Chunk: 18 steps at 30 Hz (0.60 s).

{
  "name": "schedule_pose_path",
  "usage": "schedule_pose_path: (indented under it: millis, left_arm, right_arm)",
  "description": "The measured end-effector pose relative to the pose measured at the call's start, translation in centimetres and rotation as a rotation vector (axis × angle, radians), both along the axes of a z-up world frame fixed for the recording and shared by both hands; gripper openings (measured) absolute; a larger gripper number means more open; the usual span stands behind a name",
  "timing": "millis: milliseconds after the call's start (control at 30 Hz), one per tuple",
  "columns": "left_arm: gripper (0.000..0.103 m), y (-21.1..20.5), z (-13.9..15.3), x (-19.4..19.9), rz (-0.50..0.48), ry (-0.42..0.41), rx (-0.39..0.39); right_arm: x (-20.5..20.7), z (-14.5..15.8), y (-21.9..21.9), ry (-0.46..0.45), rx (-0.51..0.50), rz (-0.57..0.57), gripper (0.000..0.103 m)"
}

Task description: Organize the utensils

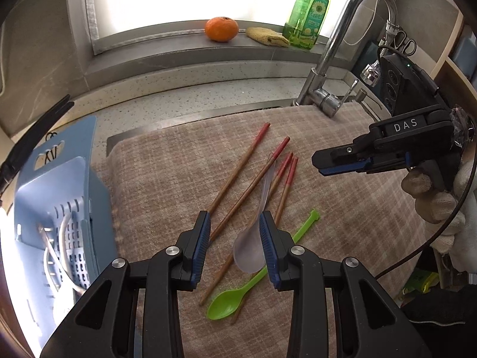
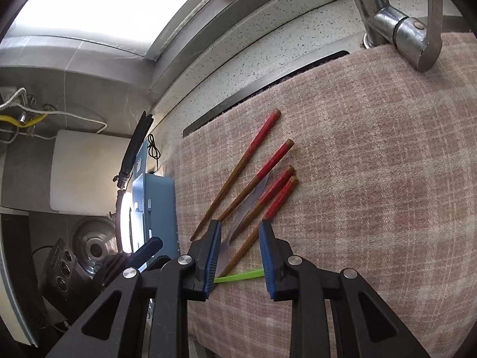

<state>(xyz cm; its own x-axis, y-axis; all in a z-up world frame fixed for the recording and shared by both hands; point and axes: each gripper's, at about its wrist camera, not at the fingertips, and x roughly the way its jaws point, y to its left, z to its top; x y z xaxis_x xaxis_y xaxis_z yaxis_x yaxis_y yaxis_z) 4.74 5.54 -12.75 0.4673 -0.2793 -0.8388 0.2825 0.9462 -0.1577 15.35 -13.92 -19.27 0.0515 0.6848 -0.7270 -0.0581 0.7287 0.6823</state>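
Utensils mostly remain loose on the checked cloth (image 1: 342,208): four chopsticks (image 1: 238,173), clear spoon (image 1: 249,253), green spoon (image 1: 226,301); both my left hand-held gripper (image 1: 235,247) and right hand-held gripper (image 2: 240,256) hang open, empty, blue basket (image 1: 59,197) waiting far left.

orange (image 1: 221,29) on sill | soap bottle (image 1: 307,15) | sponge (image 1: 267,36) | faucet (image 1: 334,59) | checked cloth (image 1: 342,208)

Home kitchen, by the sink. Chrome faucet (image 1: 337,59) rose over a speckled stone counter (image 1: 193,89); a checked cloth (image 1: 328,208) covered the basin. On the window sill (image 1: 179,41) sat dish soap bottle (image 1: 307,15), scrub sponge (image 1: 266,36), an orange (image 1: 221,29). Blue utensil basket (image 1: 59,203) at left, chopsticks (image 1: 238,170) & plastic spoons on the cloth.
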Motion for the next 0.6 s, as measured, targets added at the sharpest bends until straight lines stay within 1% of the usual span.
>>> schedule_pose_path:
  millis: [100,267,400,500,600]
  left_arm:
    - [0.032,-0.2,-0.5,-0.2,-0.016,0.021,0.003]
    - [0.032,-0.5,-2.1,-1.4,-0.043,0.089,-0.03]
    - [0.032,-1.1,-3.1,-2.8,-0.044,0.112,-0.014]
    - [0.032,-1.3,-3.5,-3.7,-0.05,0.118,0.007]
    - [0.032,-0.5,-4.0,-3.4,-0.012,0.138,-0.002]
  right_arm:
    - [-0.7,-0.2,0.4,-0.001,-0.021,0.035,0.024]
    - [-1.7,-1.4,1.0,0.035,-0.034,0.063,0.024]
    - [-2.3,-2.2,1.8,0.051,-0.062,0.08,0.023]
    - [-2.9,-2.6,2.3,0.078,-0.038,0.098,0.024]
    - [-3.5,-2.7,2.8,0.094,-0.041,0.112,0.024]
